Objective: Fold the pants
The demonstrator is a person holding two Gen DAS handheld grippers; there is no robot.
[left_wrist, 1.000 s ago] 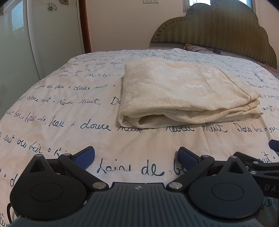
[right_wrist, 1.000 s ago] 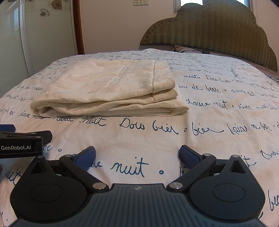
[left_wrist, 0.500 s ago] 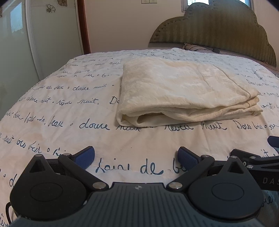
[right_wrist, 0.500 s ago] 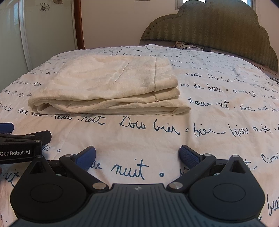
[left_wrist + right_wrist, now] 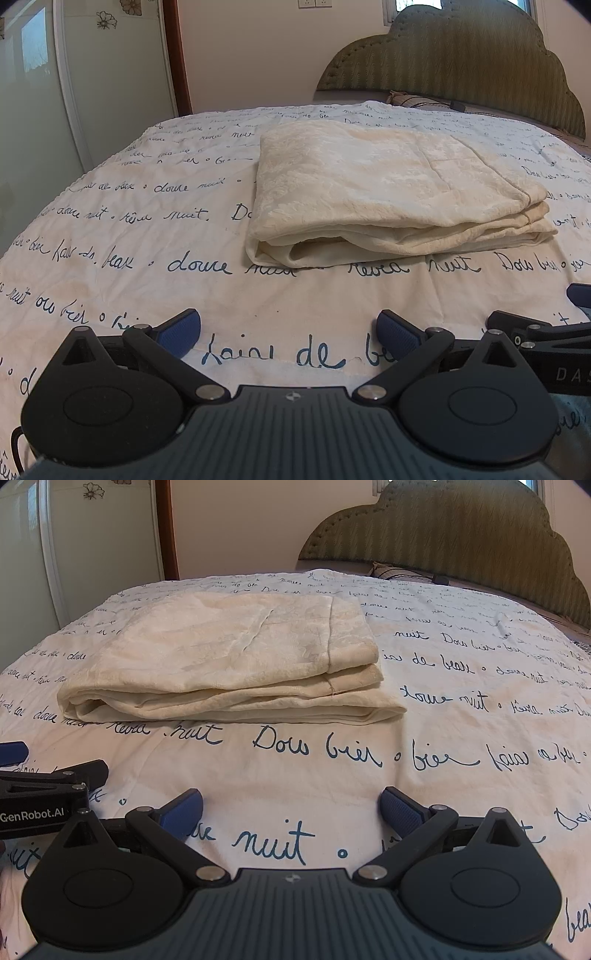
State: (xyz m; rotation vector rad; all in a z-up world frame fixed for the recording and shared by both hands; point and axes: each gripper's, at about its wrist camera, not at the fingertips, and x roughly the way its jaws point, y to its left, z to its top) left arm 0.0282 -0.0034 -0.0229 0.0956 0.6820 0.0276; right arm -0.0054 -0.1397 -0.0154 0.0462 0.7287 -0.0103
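Bedspread [image 5: 155, 236] holds folded pants [image 5: 388, 192] beyond both claws (spread, empty).

One folded pair of pants [image 5: 388, 192] lies on one bed [image 5: 147, 229]. Two tongs [image 5: 288, 332] [image 5: 291, 810] show, each with two blue pads.

Soft, even indoor light, faint shadows — sharp focus throughout, fisheye bending and dark vignette at the corners

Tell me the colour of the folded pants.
Cream, faintly textured pants; clearest in the right wrist view.
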